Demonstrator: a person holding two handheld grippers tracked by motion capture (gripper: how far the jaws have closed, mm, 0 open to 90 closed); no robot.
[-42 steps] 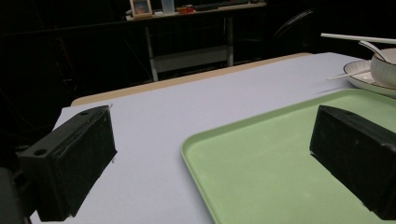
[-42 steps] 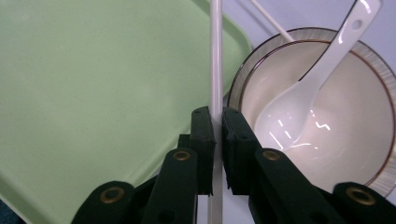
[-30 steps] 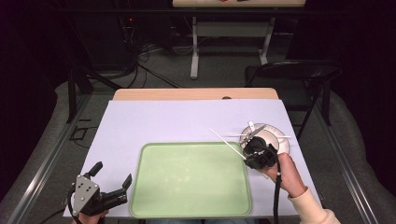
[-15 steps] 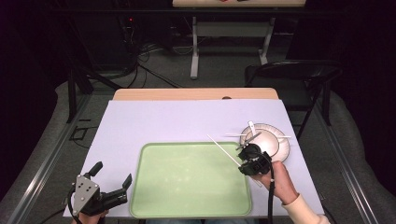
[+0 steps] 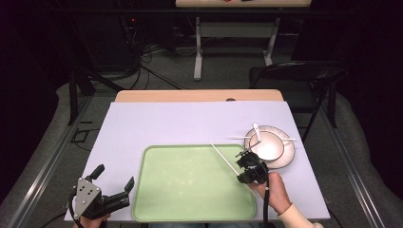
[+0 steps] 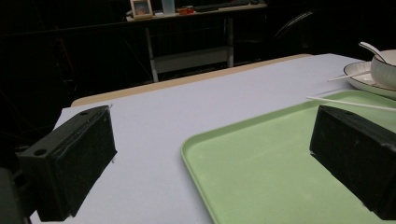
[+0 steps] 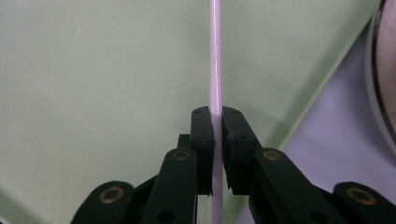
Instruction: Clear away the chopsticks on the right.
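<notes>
Here the right gripper [image 7: 217, 122] pinches one white chopstick [image 7: 215, 56] over the green tray [image 5: 190, 199].
Held by its end for laying flat — the left gripper [image 5: 114, 186] idles on the worktop [image 5: 161, 123], jaws wide.

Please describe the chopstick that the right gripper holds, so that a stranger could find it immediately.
Find the green tray, then its right edge, where the right gripper is. The thin white chopstick clamped in its jaws slants over the tray, whereas the other chopstick rests across the plate beside the bowl.

The table [image 5: 157, 123] bears a green tray [image 5: 190, 190] and plate [image 5: 289, 151].
</notes>
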